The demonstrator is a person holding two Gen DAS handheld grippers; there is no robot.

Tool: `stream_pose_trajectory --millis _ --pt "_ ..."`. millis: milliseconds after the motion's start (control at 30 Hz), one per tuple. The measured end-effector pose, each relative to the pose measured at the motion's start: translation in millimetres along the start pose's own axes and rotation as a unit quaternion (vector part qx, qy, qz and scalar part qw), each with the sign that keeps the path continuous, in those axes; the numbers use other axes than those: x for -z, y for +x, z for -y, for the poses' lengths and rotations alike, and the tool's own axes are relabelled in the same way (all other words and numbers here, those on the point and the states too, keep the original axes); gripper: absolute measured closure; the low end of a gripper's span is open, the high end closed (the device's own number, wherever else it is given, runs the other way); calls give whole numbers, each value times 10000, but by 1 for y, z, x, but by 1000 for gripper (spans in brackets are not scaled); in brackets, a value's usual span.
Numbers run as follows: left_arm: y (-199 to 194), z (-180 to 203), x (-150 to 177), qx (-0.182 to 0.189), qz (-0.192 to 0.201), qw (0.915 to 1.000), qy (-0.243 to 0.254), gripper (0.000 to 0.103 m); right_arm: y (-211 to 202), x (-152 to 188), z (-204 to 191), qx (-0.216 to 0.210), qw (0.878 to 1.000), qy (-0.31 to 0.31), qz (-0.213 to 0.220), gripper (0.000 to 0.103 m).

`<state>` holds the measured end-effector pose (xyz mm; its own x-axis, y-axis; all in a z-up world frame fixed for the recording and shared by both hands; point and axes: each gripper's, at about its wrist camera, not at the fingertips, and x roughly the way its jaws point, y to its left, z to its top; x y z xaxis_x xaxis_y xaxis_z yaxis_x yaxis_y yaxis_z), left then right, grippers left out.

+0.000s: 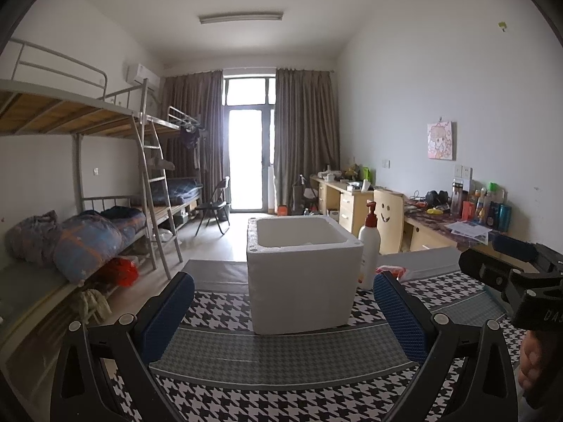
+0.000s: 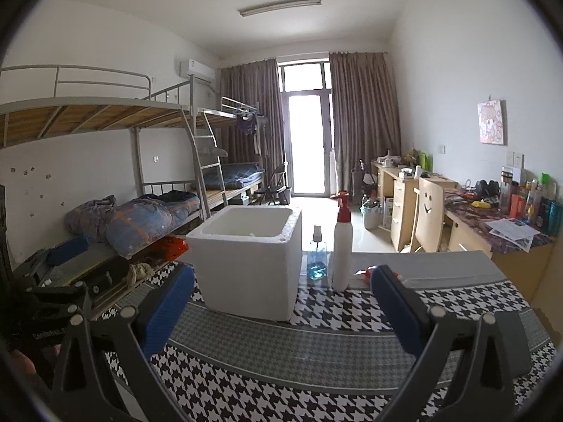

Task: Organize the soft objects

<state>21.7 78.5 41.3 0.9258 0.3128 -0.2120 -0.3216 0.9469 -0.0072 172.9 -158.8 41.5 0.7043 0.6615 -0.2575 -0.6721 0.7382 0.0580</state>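
A white foam box (image 1: 304, 274) stands open-topped on the houndstooth tablecloth (image 1: 281, 397); it also shows in the right wrist view (image 2: 250, 263). My left gripper (image 1: 283, 316) is open and empty, just in front of the box. My right gripper (image 2: 281, 311) is open and empty, in front of the box and to its right. A red and white soft item (image 1: 392, 270) lies behind the bottle, partly hidden by a fingertip; in the right wrist view (image 2: 362, 274) it is also partly hidden. No soft object is held.
A white pump bottle (image 1: 368, 246) (image 2: 342, 249) stands right of the box. A blue spray bottle (image 2: 317, 256) stands between them. Bunk beds (image 1: 88, 211) with bedding line the left, desks and a chair (image 1: 388, 218) the right.
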Motion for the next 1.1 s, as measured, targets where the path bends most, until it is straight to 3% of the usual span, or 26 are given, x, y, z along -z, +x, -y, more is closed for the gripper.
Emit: stream_pose_trajectory --millis 1100 --pt "-10 8 24 -11 41 10000 -57 1 -25 34 0 248 9991 47 347 1"
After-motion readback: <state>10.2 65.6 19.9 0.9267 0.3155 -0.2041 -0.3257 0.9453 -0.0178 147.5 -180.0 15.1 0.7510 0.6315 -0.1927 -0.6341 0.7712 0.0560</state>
